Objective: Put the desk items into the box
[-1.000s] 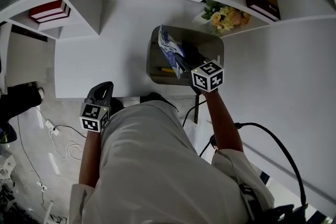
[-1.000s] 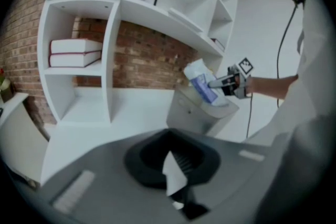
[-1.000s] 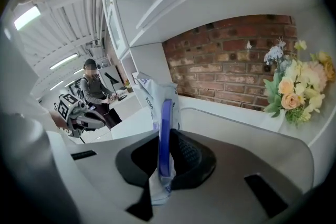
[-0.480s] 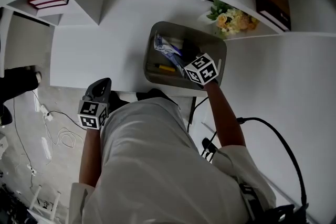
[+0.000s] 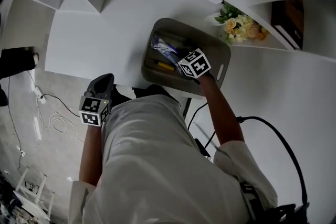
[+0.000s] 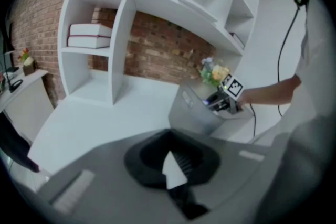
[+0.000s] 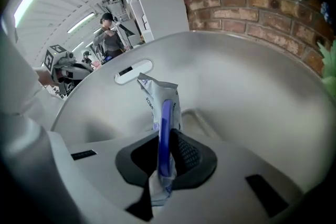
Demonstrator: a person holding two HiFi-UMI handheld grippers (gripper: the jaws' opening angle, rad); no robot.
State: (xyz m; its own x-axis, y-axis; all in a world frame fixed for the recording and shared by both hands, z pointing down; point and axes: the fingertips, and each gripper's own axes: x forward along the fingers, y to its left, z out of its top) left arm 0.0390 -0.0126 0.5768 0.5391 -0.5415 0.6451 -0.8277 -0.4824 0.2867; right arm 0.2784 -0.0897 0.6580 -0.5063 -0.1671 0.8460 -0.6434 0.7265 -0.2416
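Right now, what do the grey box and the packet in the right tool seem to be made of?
Box: probably moulded plastic, matte grey; smooth curved walls, rounded corners and a cut-out handle slot. Packet, pinched in the right tool: thin plastic film, it seems, slightly glossy, white with blue print; creased, with a crimped top edge.

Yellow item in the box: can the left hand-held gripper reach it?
Probably yes: the yellow item lies bare in the open box; the right hand-held gripper, gripping a packet, is beside it.
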